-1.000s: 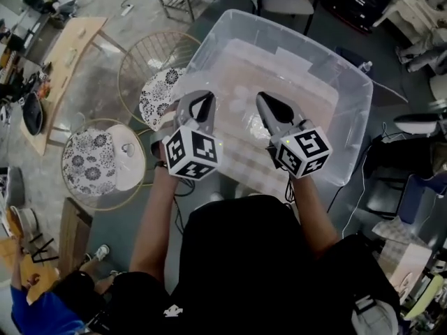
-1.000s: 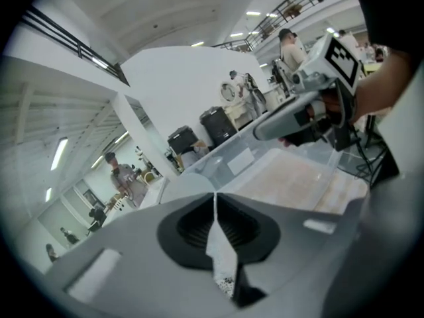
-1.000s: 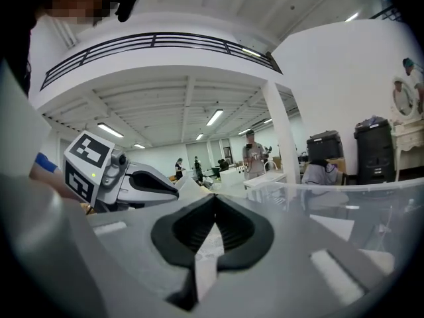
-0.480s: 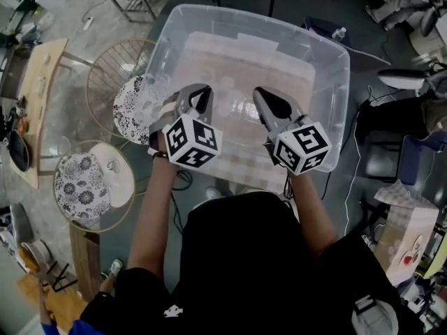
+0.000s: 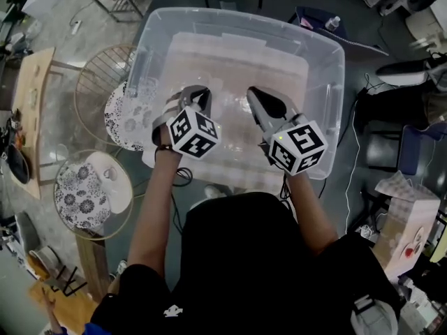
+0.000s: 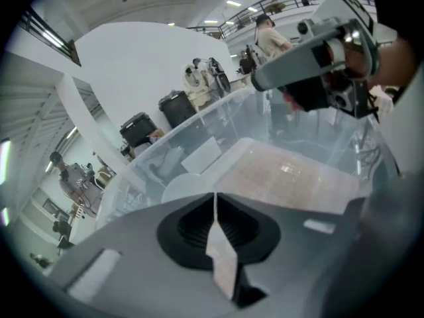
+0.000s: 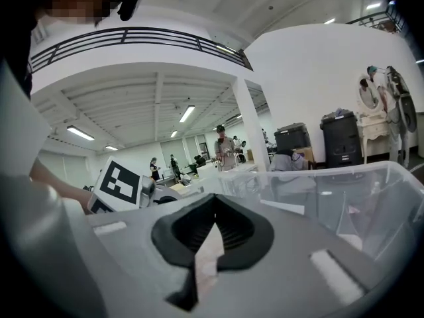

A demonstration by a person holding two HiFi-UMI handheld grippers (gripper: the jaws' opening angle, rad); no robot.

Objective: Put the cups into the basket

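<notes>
A big clear plastic bin [image 5: 328, 82] stands on the floor in front of me. Both grippers hang over its inside. My left gripper [image 5: 198, 95] is shut, its pads meeting with nothing between them, as the left gripper view [image 6: 214, 201] shows. It points down at the bin's pale floor [image 6: 285, 177]. A pale rounded shape [image 6: 180, 185] just past its tips may be a clear cup. My right gripper [image 5: 254, 93] is also shut and empty [image 7: 213, 218] and points almost level across the bin [image 7: 358, 191]. The left gripper's marker cube [image 7: 119, 181] shows beside it.
Two round wire stools with patterned cushions [image 5: 84, 190] [image 5: 120, 114] stand left of the bin. A wooden table [image 5: 31, 107] lies further left. A bottle [image 5: 333, 23] sits beyond the bin's far right corner. Cables and a chair [image 5: 391, 152] are on the right.
Both grippers have moved forward and lower into the bin, the left one further and tipped more steeply down. The jaws of both have stayed shut.
</notes>
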